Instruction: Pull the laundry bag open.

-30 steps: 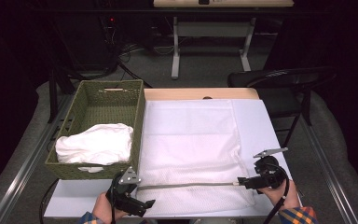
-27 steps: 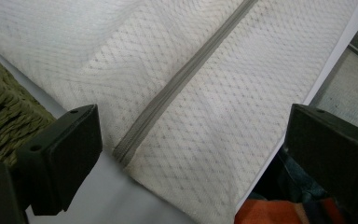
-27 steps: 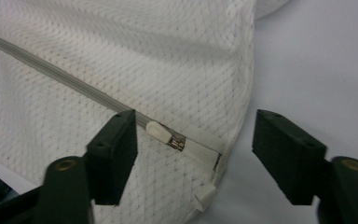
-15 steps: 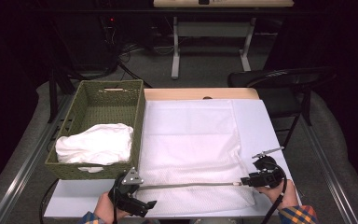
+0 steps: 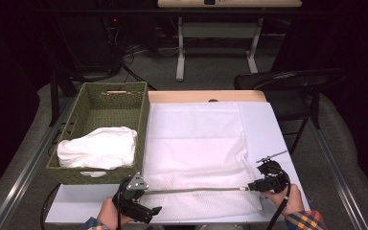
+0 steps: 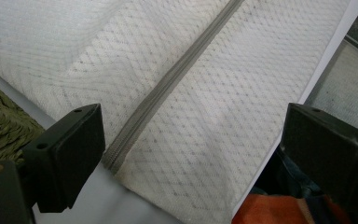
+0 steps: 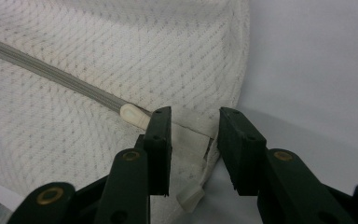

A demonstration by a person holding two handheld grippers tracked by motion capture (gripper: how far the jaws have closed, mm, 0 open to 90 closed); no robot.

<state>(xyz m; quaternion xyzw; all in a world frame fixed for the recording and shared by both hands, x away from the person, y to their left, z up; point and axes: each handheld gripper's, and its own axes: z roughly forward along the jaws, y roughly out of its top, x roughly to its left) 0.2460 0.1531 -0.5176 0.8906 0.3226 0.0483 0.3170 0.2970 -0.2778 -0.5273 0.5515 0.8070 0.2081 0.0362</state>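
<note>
At the near right corner of the table: right gripper (image 7: pixel 193 140), jaws part-way in, having just been closing; a fold of white cloth sits in the gap between them, and I cannot tell whether the pads press it yet.
Right gripper from above: it sits (image 5: pixel 268 178) at the right end of the zip, a hand in a plaid cuff behind it.
Zip pull (image 7: pixel 133 114): a small cream tab lying just against the left jaw's tip, at the end of the grey zip (image 7: pixel 51 74).
Cloth tab (image 7: pixel 189 198): a little white strip hanging below the bag's corner, between the jaws' lower parts.
Mesh bag (image 5: pixel 196 153): white, diamond-weave, lying flat on the white table (image 5: pixel 268 129); its zip (image 5: pixel 196 190) runs straight along the near edge from one gripper to the other.
Left gripper (image 6: pixel 191 154): jaws spread wide, nothing between the pads; the bag's zip end (image 6: pixel 114 161) lies on the table between them, nearer the left jaw.
Left gripper from above: at the bag's near left corner (image 5: pixel 141 203), grey three-cornered plate on top.
Basket (image 5: pixel 81 129): green woven, on the left side of the table, touching the bag's left edge; crumpled white cloth (image 5: pixel 98 148) fills its near half.
Writing: no brand, label or lettering that I can read anywhere.
Chair (image 5: pixel 287 84): dark, beyond the table's far right corner.
</note>
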